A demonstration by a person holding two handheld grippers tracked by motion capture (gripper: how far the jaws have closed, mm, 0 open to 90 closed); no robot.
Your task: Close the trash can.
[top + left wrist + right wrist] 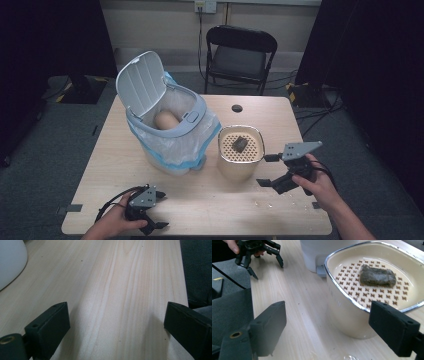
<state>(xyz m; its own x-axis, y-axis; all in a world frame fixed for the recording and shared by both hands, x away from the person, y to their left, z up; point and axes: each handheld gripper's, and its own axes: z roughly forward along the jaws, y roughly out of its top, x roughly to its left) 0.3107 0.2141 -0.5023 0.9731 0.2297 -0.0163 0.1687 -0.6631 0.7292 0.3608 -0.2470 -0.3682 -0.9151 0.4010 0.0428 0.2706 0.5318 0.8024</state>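
A cream container (240, 167) with a perforated insert stands right of centre on the wooden table (200, 200). A dark grey chunk (239, 143) lies on the insert. My right gripper (262, 170) hovers just right of the container, open, with nothing between its jaws. In the right gripper view, the container (347, 317) and the chunk (377, 276) sit ahead of the open right gripper (327, 315). My left gripper (161, 210) rests open near the front left edge. The left gripper view has the left gripper (116, 315) over bare wood.
A white bin (170, 145) with a plastic liner and a raised lid (141, 82) stands at the left centre, a tan object (165, 120) inside it. A black chair (240, 55) stands beyond the table. Small crumbs (260, 204) lie near the front right.
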